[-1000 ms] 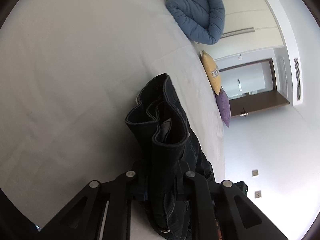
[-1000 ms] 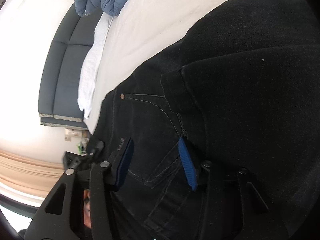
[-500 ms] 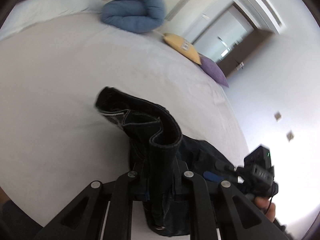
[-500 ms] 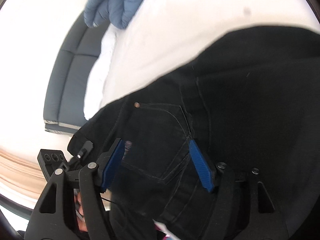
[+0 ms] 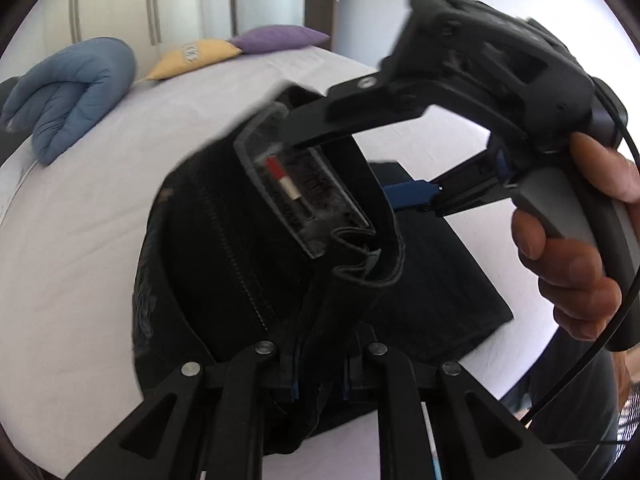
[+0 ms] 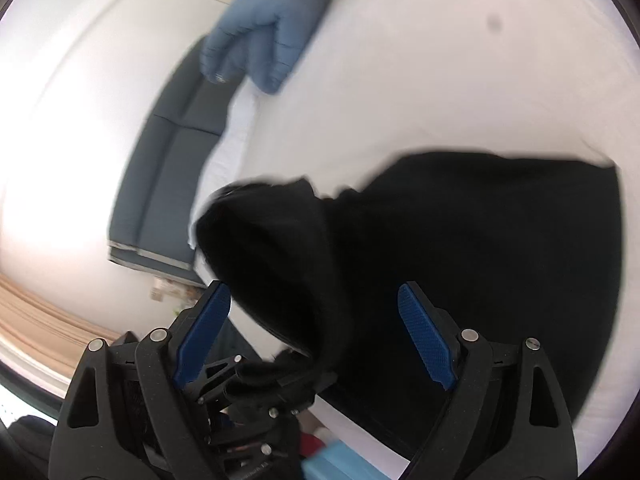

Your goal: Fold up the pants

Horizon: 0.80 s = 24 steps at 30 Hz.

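Observation:
The black pants (image 5: 432, 292) lie partly folded on the white bed (image 5: 80, 216). My left gripper (image 5: 320, 376) is shut on a bunched edge of the pants and holds the waist end up, with the inner label showing. My right gripper (image 6: 314, 340) is open with its blue pads (image 6: 424, 336) wide apart, and a raised fold of the pants (image 6: 280, 256) sits between and above them, apart from the pads. The right gripper also shows in the left wrist view (image 5: 384, 172), held by a hand over the pants.
A blue rolled duvet (image 5: 68, 92) lies at the far side of the bed, with a yellow pillow (image 5: 192, 58) and a purple pillow (image 5: 280, 38) beside it. A dark headboard (image 6: 168, 148) is at the left. Wardrobe doors stand behind.
My right gripper has let go of the pants and opened wide, pulling back. My left gripper has swung around with the waist end held, so the right gripper now shows in its view.

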Each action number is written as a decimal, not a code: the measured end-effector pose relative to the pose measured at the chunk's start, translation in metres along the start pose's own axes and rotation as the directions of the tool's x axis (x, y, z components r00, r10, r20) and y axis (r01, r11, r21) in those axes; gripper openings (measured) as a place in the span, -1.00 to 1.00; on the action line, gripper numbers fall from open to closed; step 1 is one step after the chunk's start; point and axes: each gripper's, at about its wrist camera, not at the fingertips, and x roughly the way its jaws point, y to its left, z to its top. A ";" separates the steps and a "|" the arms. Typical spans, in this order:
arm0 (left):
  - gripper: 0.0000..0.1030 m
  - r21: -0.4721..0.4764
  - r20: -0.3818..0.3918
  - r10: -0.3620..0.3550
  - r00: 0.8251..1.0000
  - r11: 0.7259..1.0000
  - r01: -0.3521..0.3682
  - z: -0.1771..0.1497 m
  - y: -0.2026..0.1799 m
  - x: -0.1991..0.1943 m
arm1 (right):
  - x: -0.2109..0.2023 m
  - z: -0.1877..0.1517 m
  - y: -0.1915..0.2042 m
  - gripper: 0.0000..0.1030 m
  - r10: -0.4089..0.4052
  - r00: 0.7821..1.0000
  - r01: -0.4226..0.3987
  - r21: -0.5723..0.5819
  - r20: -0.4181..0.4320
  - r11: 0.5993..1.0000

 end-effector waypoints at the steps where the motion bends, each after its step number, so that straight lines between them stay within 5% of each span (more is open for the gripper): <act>1: -0.73 0.024 -0.010 -0.001 1.000 1.000 0.001 -0.002 -0.007 0.003 | -0.003 -0.003 -0.008 0.67 -0.014 1.000 0.014 0.011 -0.007 1.000; 8: -0.73 0.143 -0.019 0.065 0.998 0.988 -0.061 -0.006 -0.032 0.010 | -0.001 -0.030 -0.052 0.61 -0.092 0.995 0.094 0.066 -0.030 0.993; 10: -0.73 0.187 -0.014 0.088 0.996 0.979 -0.084 -0.006 -0.040 0.011 | 0.002 -0.030 -0.051 -0.16 -0.130 0.991 0.132 0.033 -0.031 0.991; 13: -0.73 0.215 -0.016 0.092 0.996 0.973 -0.086 0.002 -0.053 0.017 | 0.004 -0.029 -0.051 -0.56 -0.190 0.981 0.190 -0.004 -0.049 0.982; 24: -0.73 0.307 -0.003 0.061 0.998 0.950 -0.057 0.020 -0.105 0.029 | -0.051 -0.026 -0.063 -0.70 -0.223 0.974 0.225 -0.059 0.045 0.972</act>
